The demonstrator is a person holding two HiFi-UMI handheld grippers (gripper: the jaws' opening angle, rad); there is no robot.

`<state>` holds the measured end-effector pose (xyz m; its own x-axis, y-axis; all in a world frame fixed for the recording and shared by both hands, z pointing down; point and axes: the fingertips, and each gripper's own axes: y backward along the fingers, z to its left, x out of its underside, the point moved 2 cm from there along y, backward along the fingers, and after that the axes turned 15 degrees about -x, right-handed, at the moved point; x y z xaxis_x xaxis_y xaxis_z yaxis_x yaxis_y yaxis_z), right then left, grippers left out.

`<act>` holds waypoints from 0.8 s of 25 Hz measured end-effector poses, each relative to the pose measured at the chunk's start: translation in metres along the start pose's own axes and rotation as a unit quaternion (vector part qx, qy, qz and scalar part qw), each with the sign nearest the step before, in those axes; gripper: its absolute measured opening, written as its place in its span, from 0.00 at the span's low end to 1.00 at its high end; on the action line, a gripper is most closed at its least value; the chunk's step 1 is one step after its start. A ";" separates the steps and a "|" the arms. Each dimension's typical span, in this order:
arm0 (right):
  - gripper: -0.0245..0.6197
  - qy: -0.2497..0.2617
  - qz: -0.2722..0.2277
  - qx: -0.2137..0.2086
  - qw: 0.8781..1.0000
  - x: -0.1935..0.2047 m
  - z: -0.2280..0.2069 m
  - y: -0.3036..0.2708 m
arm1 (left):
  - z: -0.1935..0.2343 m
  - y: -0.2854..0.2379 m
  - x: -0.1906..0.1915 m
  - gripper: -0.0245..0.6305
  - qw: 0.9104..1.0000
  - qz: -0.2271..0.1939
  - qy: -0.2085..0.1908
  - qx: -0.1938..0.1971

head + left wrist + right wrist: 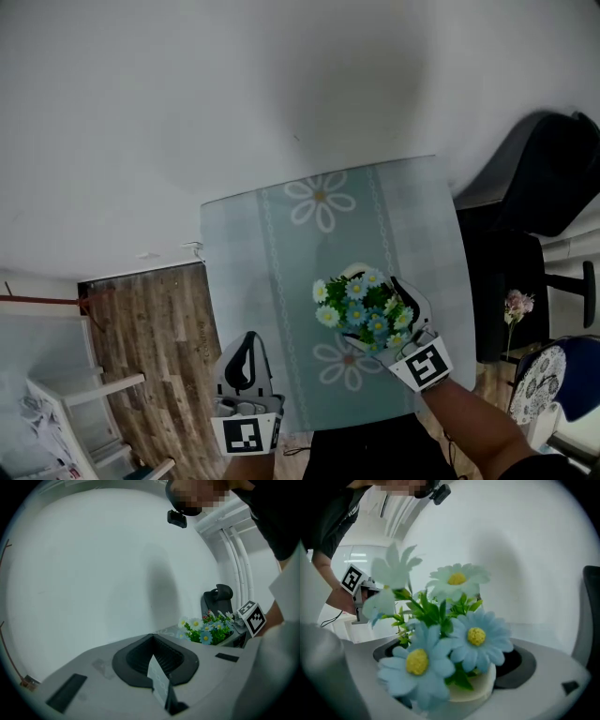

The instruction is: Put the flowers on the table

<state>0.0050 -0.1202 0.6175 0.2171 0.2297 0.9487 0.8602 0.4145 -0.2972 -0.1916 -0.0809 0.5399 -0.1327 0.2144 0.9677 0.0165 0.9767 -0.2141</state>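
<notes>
**Room stock, head view**

I log:
- White wall (281, 84), plain, at 12 o'clock.
- Table (253, 272) under a pale green daisy-print cloth, centre.
- Wood-plank floor (159, 328), at 8 o'clock.
- White slatted rack (70, 403), at 7 o'clock, on that floor.
- Black chair (544, 178), at 3 o'clock, beside the table.
- Light soft and even.

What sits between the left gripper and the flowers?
Nothing: in the head view only bare patterned tablecloth separates the left gripper from the flowers.
</notes>
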 end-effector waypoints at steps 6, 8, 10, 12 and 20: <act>0.93 0.005 0.002 -0.003 1.000 -0.019 0.013 0.012 | 0.003 0.005 -0.023 0.04 1.000 -0.008 0.003 0.001; 0.93 0.009 0.002 -0.003 1.000 -0.028 0.016 0.015 | 0.003 0.006 -0.030 0.04 1.000 -0.009 0.005 0.002; 0.93 0.013 -0.001 -0.002 1.000 -0.038 0.017 0.018 | 0.005 0.009 -0.037 0.04 1.000 -0.016 -0.001 0.003; 0.93 0.013 -0.007 0.000 1.000 -0.049 0.018 0.022 | 0.005 0.011 -0.044 0.04 1.000 -0.013 0.005 0.004; 0.93 0.033 -0.022 0.007 0.999 -0.090 0.021 0.039 | 0.008 0.022 -0.072 0.04 0.999 -0.030 0.008 0.008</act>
<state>0.0098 -0.1059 0.5184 0.2101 0.1532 0.9656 0.8631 0.4348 -0.2568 -0.1893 -0.0755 0.4642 -0.1162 0.1548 0.9811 -0.0064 0.9876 -0.1566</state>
